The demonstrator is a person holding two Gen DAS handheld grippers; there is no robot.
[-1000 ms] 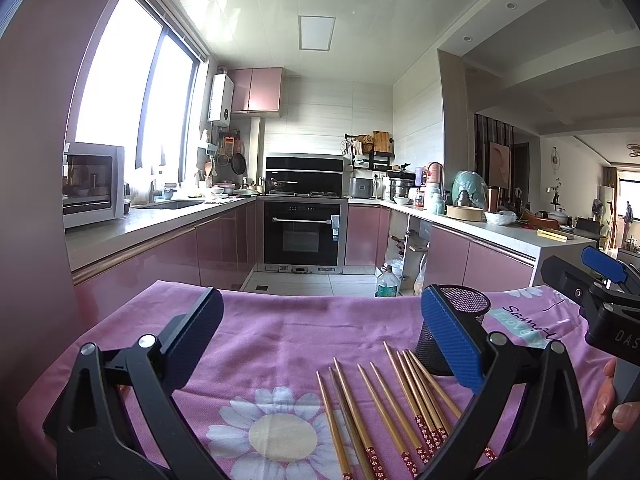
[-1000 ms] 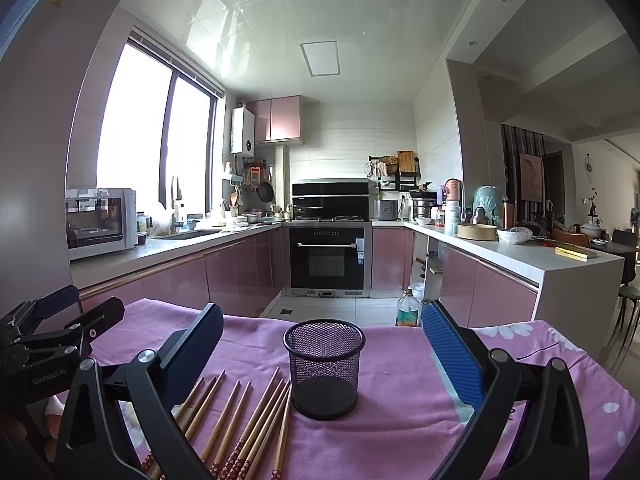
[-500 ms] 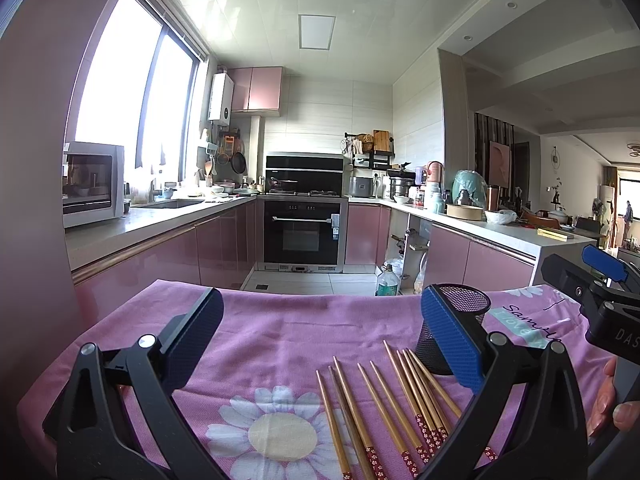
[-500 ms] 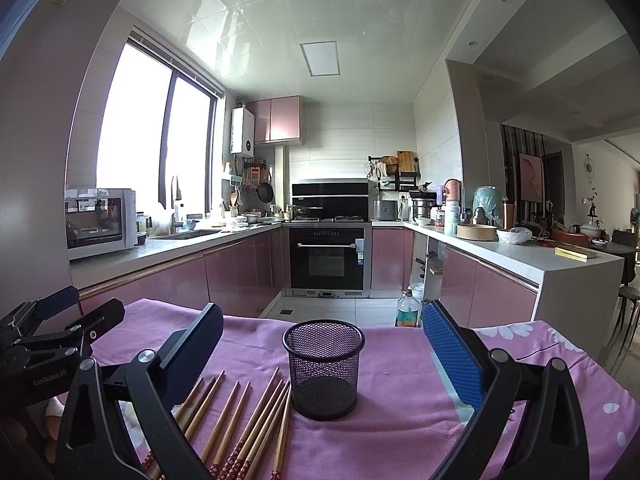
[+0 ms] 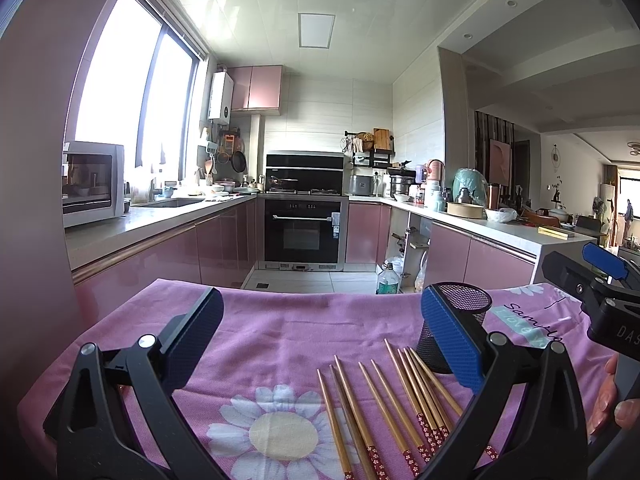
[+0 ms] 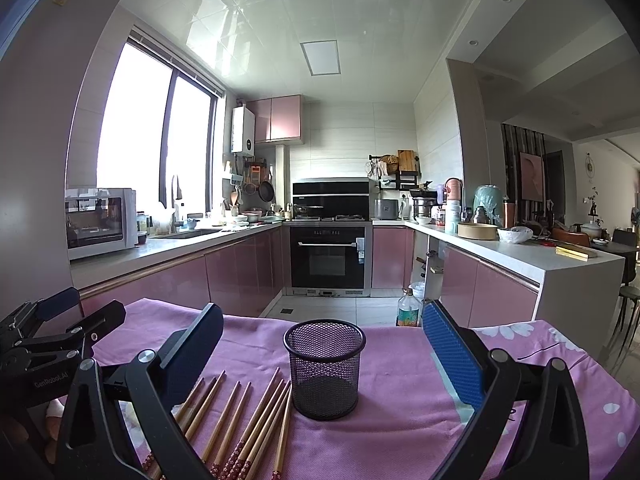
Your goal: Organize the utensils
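Eight chopsticks [image 5: 384, 404] lie loose on the pink cloth [image 5: 280, 332], between the wide-open, empty jaws of the left gripper [image 5: 324, 340]. One mesh cup [image 6: 324, 368] stands upright between the right gripper's [image 6: 324, 352] jaws, likewise spread and empty, with the chopsticks just left of it.

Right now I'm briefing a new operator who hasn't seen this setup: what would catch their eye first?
Probably the chopsticks, fanned loose on the pink cloth, just left of the upright, empty mesh cup in the right wrist view. Next, both tools, left and right, wide open and holding nothing. Behind them, the bright window over the kitchen counter stands out.
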